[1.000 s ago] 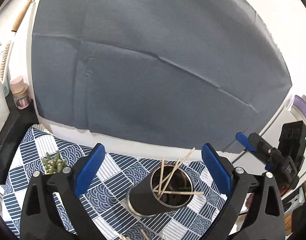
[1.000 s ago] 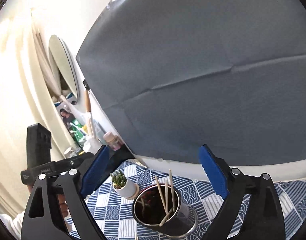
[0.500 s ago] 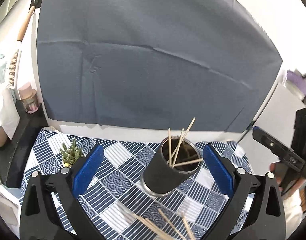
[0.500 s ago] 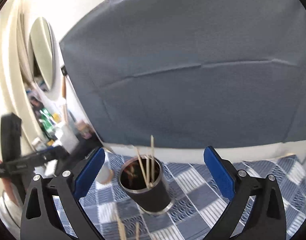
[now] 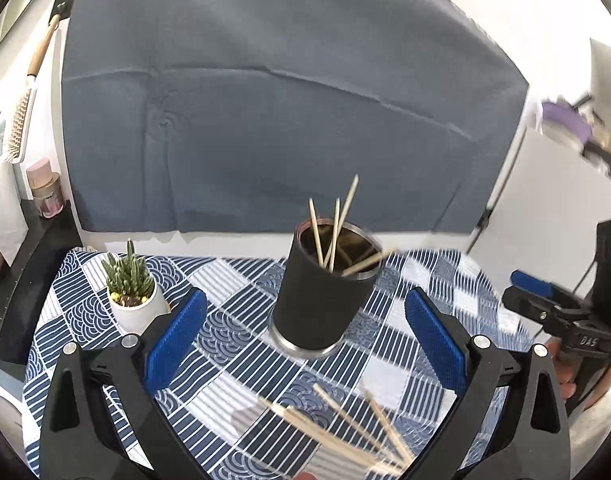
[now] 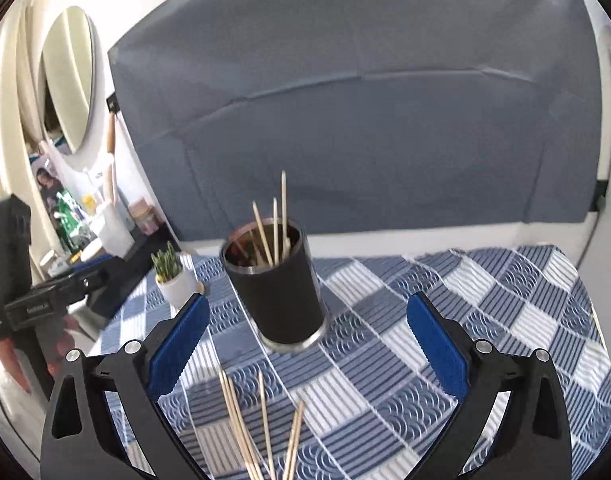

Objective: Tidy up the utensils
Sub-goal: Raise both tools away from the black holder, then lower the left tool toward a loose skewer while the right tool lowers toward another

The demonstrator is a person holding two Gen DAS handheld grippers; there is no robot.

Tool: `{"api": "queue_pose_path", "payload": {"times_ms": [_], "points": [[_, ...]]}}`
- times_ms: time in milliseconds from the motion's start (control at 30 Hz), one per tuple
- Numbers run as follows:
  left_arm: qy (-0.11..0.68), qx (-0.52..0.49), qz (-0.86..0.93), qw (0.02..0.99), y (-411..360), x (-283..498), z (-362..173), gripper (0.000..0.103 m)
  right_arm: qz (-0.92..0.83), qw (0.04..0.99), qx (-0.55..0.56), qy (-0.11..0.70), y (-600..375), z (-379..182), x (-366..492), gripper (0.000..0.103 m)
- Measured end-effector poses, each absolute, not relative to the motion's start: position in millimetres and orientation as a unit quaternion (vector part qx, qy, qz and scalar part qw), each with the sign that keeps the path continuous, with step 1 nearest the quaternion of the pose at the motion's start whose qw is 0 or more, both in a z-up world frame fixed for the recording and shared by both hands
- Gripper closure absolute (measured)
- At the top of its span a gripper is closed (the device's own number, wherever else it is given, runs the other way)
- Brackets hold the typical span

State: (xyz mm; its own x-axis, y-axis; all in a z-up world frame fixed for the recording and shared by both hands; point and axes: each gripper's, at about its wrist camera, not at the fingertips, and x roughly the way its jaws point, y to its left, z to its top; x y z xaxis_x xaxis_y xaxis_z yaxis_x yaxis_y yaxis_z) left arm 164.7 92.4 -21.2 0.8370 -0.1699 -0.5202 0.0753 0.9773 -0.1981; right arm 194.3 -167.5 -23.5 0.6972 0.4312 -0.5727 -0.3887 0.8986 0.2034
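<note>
- Dropped and pulled back since a second ago, both views: cup (image 5: pixel 323 292) now higher in each picture, and loose sticks (image 5: pixel 345 428), unseen then, now at the bottom edge.
- Left claw (image 5: pixel 301 344) wide, blue pads well apart, nothing between them but cloth (image 5: pixel 77 316) and the cup's foot beyond.
- Right claw (image 6: pixel 305 344) wide too, jaws having just been opening, nothing gripped; only cloth and stick tips between the pads.
- Cup upright on the checked cloth over the table, a few sticks standing in it, one leaning over the rim toward the right of the left view.
- Loose sticks flat on the cloth, nearer than the cup, just under and ahead of both claws; blurred in the left view, sharper in the right view (image 6: pixel 261 428).
- Seen from the right claw, long axes running roughly away toward the cup, fanned slightly; from the left claw, slanting from upper left to lower right.
- Judged: right claw better lined up, sticks centred between its pads; pads would close across the sticks' width.
- Right claw also in the left view at far right (image 5: pixel 553 312); left claw at far left of the right view (image 6: pixel 57 292).
- Small potted plant (image 5: pixel 131 292) left of the cup, apart from it.
- Likely next: lower onto the sticks, pinch, lift to the cup.
</note>
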Motion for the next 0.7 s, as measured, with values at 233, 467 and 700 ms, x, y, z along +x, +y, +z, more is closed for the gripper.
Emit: {"api": "queue_pose_path", "payload": {"times_ms": [233,467,700], "points": [[0.311,-0.112,-0.074,0.941,98,151,-57,0.006,0.185,0.914,0.042,0.358,-173,-68,172,0.008],[0.334,-0.114,-0.054,0.934,102,139,-90,0.006,0.182,0.891,0.036,0.414,-170,-114,155,0.008],[0.377,-0.114,-0.039,0.918,100,136,-116,0.006,0.156,0.879,0.009,0.451,-161,-144,152,0.008]]}}
